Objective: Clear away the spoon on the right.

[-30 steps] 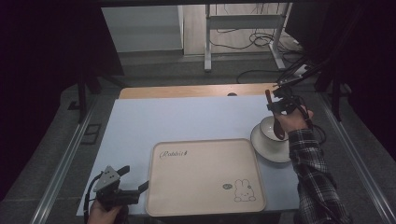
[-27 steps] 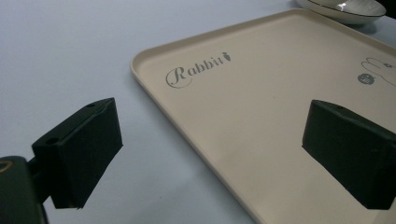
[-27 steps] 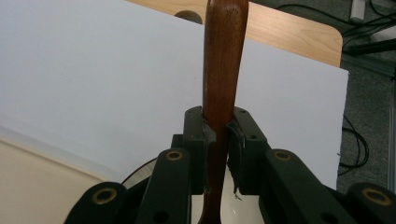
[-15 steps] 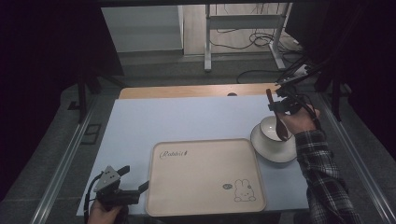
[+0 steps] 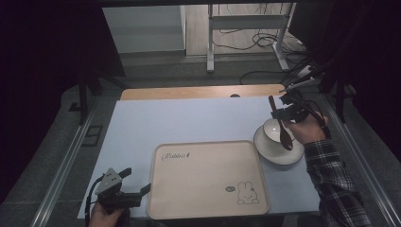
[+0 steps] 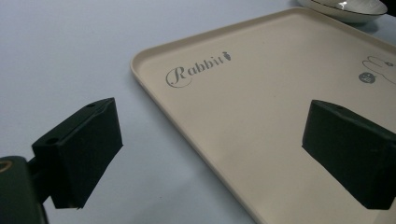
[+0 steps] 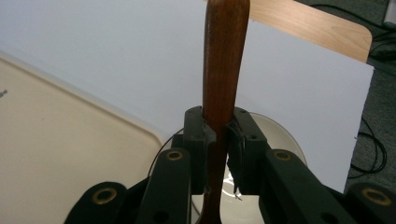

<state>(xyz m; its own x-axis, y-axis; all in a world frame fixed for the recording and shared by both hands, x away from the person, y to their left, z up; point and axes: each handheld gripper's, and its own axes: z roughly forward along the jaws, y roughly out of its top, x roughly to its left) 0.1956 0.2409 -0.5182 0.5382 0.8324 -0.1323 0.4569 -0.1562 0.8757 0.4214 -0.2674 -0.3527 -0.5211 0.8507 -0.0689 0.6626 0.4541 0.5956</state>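
Your right gripper (image 5: pixel 283 113) at 2 o'clock clamps one wooden spoon (image 5: pixel 282 127) over one bowl (image 5: pixel 273 130) on one plate (image 5: pixel 279 151), your left gripper (image 5: pixel 137 191) gapes empty beside one tray (image 5: pixel 208 182).

Lab-like room, metal frame legs (image 5: pixel 210 42), loose floor cables (image 5: pixel 246 40)

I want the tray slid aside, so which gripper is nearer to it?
Left. The left gripper hovers right beside the tray, at its near-left corner, jaws open. The right gripper is above the bowl, holding a wooden spoon.
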